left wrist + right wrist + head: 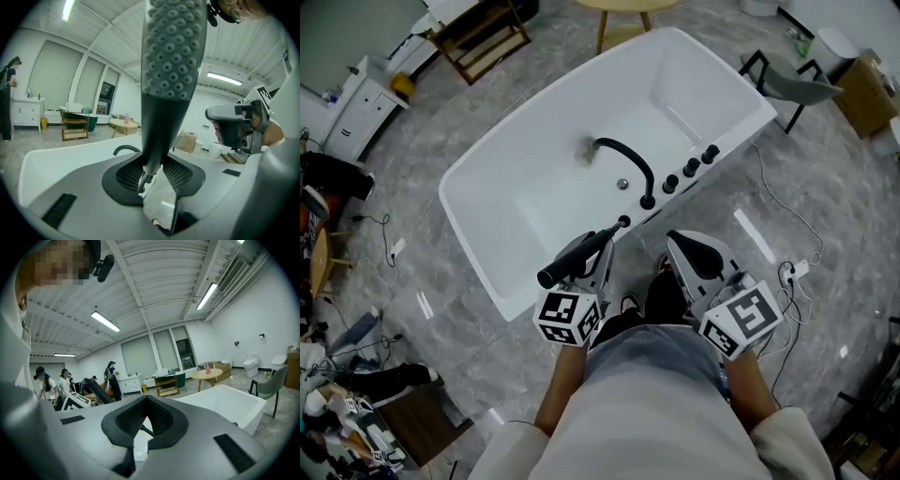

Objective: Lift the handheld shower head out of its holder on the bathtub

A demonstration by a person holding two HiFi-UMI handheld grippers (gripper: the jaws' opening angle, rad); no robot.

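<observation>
A black handheld shower head [577, 257] lies slanted across the near rim of the white bathtub [487, 272]. My left gripper [595, 258] is shut on its handle. In the left gripper view the shower head [171, 56] stands upright with its nozzle face toward the camera, and the pads [177, 172] of the left gripper [152, 161] press on the handle's lower part. A thin hose end [142, 181] hangs below the handle. The small black holder [624, 222] sits on the rim by the handle's far end. My right gripper [678, 241] hovers beside it, slightly open and holding nothing [146, 413].
A black curved spout [626, 161] and three black knobs [690, 169] stand on the tub's right rim. Cables and a plug strip [794, 272] lie on the floor at right. A grey chair [799, 86] and a round table [623, 7] stand beyond the tub. Several people [65, 380] stand far off.
</observation>
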